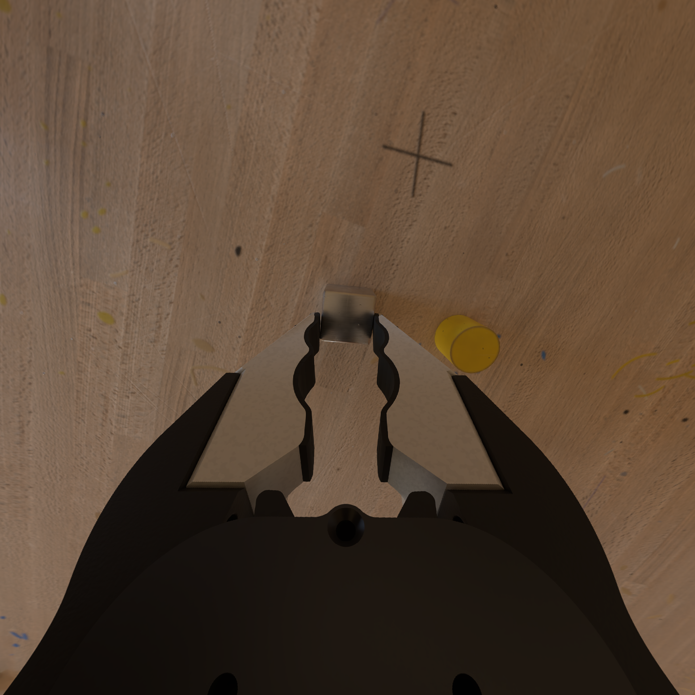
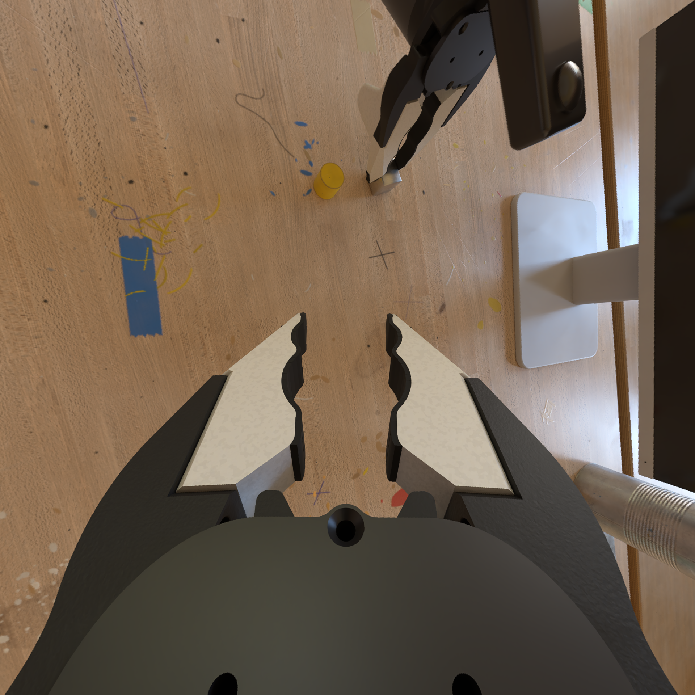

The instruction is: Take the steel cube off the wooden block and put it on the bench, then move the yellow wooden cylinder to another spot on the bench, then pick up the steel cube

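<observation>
Now left tool (image 1: 346,326) clamps steel cube (image 1: 348,317); right tool (image 2: 346,319) gapes empty.

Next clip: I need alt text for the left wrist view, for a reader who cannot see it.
The left gripper has its jaws closed on the steel cube above the wooden bench. A yellow cylinder lies on its side on the bench just to the right, and a pencilled cross marks the wood farther ahead.

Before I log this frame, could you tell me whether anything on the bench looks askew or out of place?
Nothing stands out. The yellow cylinder stands upright on the bench, and the left gripper grips the steel cube squarely.
</observation>
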`<state>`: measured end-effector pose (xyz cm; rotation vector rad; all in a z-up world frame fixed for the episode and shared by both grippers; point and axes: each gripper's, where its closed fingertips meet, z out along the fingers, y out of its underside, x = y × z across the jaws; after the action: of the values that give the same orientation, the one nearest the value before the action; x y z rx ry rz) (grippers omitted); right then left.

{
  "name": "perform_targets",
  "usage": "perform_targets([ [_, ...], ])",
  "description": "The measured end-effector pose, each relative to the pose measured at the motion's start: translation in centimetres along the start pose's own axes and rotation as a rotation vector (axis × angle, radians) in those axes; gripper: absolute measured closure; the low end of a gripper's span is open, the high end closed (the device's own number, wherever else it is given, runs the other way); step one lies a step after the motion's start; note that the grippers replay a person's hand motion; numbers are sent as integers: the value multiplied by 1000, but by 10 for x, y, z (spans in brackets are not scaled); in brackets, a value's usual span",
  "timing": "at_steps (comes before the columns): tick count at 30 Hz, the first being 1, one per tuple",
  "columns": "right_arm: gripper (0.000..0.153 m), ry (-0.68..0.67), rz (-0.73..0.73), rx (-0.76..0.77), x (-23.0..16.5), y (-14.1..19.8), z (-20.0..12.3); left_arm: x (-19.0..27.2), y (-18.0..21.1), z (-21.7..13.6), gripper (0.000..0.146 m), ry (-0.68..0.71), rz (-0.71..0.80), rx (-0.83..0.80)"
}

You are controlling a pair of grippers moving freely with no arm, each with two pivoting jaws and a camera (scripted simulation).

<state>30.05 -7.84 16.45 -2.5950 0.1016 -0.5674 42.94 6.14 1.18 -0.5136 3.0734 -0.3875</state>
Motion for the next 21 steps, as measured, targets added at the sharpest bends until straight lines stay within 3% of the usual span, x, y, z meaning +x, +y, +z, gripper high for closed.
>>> perform_targets([
  [8, 110, 5, -1, 1, 0, 0, -1, -4, -5, -13, 118, 21, -116, 78],
  [16, 110, 6, -3, -7, 1, 0, 2, 29, -40, -106, 118, 100, -200, 582],
  [21, 110, 2, -22, -18, -5, -4, 7, 46, -34, -160, 118, -15, -249, 899],
])
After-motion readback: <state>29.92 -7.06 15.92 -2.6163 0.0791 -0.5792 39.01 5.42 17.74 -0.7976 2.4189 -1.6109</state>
